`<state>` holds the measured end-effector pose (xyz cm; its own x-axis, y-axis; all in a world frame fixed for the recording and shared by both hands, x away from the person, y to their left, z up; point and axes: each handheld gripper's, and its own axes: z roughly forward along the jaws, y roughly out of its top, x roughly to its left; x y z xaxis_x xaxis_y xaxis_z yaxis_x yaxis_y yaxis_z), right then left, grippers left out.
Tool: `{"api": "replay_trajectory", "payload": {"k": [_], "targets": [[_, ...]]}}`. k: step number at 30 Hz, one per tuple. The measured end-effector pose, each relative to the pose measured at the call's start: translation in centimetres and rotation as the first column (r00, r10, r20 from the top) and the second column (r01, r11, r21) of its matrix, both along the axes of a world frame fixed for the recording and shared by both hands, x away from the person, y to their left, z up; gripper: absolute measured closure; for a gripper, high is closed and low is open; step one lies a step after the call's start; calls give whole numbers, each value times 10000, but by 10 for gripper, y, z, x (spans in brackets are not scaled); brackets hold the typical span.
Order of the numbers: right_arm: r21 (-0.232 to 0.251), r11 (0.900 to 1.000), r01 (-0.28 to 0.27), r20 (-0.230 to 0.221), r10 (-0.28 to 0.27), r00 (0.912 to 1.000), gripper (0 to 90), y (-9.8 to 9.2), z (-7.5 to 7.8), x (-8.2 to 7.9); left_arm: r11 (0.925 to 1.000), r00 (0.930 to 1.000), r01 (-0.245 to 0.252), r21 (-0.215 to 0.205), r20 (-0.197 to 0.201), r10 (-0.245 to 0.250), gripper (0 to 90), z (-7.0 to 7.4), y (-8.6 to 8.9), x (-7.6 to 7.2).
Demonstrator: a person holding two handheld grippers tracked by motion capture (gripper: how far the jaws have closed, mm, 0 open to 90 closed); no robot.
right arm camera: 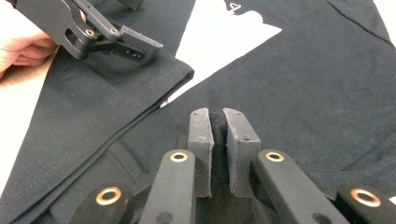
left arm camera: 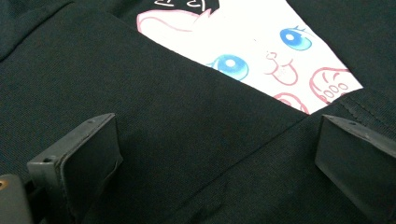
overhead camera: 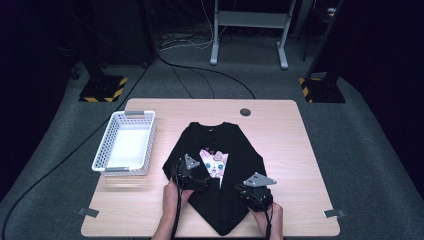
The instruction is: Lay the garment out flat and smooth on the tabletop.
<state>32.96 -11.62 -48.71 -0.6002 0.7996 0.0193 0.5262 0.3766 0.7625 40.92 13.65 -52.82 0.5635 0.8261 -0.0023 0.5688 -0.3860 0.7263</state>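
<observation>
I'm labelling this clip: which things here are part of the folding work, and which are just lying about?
In the job:
- black shirt, partly folded
- right claw, shut on a pinch of shirt
- left claw, open over the shirt

Lying about:
- white basket, on the table's left
- table

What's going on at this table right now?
A person is folding a black T-shirt with a cartoon cat print on a wooden table, using a gripper in each hand. The right gripper is pinched shut on a fold of the fabric. The left gripper rests on the folded-over left side with its jaws open. A white basket sits to the left.
</observation>
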Motion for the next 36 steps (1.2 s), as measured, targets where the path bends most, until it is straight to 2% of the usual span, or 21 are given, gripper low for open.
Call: {"api": "replay_trajectory", "payload": {"k": [36], "targets": [[257,9979,602,98,-605,9981,816,-37,0,-29,10000,10000,-2,-4,3,2,9,0,0,0]]}}
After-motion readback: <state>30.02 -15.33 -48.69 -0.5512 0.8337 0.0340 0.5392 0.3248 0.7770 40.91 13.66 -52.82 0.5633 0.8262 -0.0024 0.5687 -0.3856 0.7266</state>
